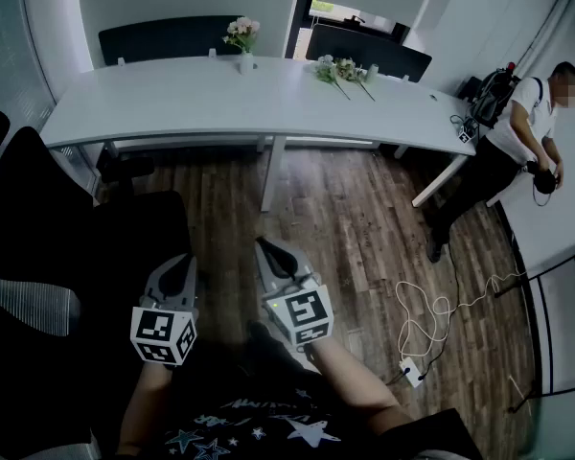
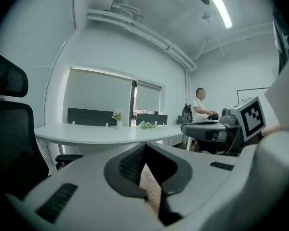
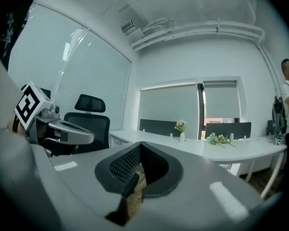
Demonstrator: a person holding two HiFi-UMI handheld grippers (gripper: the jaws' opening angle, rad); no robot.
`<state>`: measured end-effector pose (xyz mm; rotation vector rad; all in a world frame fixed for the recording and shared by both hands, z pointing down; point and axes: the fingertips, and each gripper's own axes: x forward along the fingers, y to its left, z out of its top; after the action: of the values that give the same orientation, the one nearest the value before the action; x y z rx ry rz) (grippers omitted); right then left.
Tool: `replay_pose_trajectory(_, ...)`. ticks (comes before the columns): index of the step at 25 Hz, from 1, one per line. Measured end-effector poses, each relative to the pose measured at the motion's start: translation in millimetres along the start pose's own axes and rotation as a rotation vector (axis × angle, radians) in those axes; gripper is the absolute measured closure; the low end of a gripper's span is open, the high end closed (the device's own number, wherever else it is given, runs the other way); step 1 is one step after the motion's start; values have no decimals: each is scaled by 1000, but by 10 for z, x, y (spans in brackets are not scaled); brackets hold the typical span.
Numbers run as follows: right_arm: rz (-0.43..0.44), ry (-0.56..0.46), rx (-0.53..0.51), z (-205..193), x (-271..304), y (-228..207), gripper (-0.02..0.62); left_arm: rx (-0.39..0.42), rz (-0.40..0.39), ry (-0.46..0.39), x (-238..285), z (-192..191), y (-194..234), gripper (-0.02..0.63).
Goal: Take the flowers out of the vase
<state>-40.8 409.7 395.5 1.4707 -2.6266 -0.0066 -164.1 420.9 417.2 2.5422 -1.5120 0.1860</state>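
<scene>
Left gripper (image 1: 180, 264) and right gripper (image 1: 268, 251), jaws pressed together and empty, hang well back from the table (image 1: 153, 103), where flowers (image 1: 241, 31) stand in a vase (image 1: 245, 63); closing in first, then spreading the jaws, seems wise.

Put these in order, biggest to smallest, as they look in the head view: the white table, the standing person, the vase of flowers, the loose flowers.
1. white table
2. person
3. vase of flowers and loose flowers: these look about alike, so I won't rank them.
</scene>
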Motion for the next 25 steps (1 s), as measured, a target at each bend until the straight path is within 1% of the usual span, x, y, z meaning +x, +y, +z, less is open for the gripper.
replay_pose_trajectory(5,-39,16,56,-37,4,-66,594,10,-12,-15,-73,-14,61,597)
replay_pose_trajectory(9,-38,32,85,-74,21,-48,594,9,-13,-23,-125,6,93,597)
replay_pose_trajectory(15,-34,51,83,-164,45,26,594,2,-8,-11,-228,-41,178,597)
replay_pose_trajectory(18,-36,57,125,-248,-24,12,594,-10,-11,-7,-273,-81,172,597)
replay_pose_trajectory(21,-47,39,171,-278,-121,-36,594,-19,-26,-7,-312,-138,139,597)
replay_pose_trajectory(25,-100,-15,149,-195,-182,-171,594,-24,-41,-4,-291,-180,143,597)
